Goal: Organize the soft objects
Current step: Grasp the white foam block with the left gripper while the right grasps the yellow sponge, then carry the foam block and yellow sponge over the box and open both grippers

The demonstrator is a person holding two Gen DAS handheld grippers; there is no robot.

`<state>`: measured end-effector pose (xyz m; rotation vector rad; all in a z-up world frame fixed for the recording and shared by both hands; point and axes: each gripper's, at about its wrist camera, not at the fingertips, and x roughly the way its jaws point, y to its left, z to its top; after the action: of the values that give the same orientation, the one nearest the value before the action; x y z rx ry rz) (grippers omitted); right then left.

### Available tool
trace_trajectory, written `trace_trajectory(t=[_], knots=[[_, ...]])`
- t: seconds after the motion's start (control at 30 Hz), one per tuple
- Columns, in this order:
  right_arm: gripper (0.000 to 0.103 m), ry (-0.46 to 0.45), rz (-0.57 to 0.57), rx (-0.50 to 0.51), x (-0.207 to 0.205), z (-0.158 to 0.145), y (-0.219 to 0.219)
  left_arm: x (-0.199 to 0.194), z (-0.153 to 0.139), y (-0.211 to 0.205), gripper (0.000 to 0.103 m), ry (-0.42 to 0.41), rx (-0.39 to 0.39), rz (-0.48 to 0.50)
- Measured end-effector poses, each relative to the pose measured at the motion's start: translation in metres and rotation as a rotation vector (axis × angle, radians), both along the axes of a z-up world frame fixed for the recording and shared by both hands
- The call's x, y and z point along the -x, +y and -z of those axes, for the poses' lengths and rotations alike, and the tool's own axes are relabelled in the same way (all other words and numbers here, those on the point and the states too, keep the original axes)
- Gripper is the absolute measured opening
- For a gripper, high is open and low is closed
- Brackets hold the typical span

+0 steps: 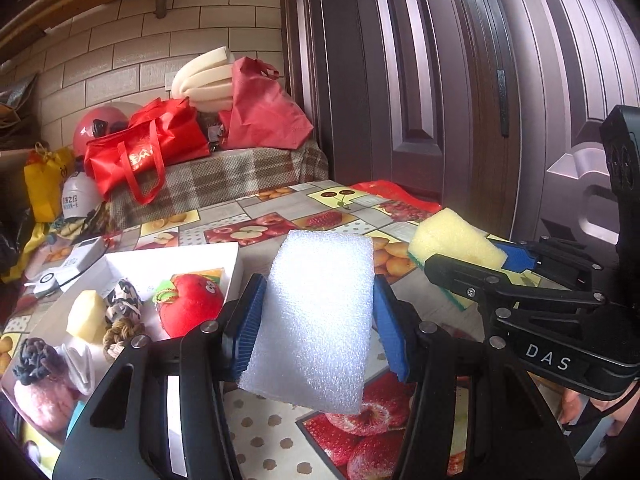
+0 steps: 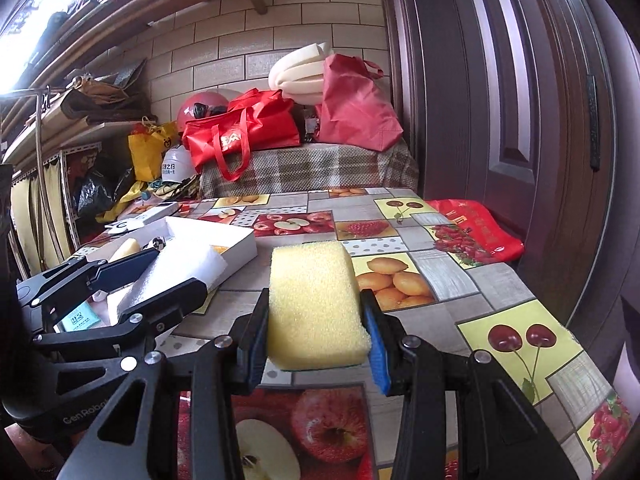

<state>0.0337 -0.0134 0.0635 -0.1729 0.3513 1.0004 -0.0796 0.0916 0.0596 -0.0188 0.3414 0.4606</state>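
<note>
Bench (image 2: 440, 264) has a fruit-print oilcloth, butted against a brown panelled door (image 1: 460, 80); tiled wall behind, red bags (image 1: 152, 148) on a plaid-covered ledge. White tray (image 1: 168, 260) on the bench's left holds a red apple plush (image 1: 192, 304), rope knot toy, pale wedge, pink ball (rest unclear). Left claw (image 1: 318, 316) clamps white foam block (image 1: 316, 320), held above the bench. Right claw (image 2: 316, 332) clamps yellow sponge (image 2: 312, 304), also raised.

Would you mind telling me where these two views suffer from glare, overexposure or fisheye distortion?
Left wrist view: the white foam block in the left claw is nearly blown out, and the door bows strongly. Right wrist view: the top-left corner is overexposed, the yellow sponge stays sharp and evenly lit, and the corners go black.
</note>
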Motion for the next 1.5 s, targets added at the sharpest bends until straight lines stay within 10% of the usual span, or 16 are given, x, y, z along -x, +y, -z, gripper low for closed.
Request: trace_trajectory(t=[1.5], knots=[[0.042,-0.073,-0.249,0.062,0.084,0.007,0.083,0.090,0.005,0.093,0.053,-0.033,0.028,-0.250]])
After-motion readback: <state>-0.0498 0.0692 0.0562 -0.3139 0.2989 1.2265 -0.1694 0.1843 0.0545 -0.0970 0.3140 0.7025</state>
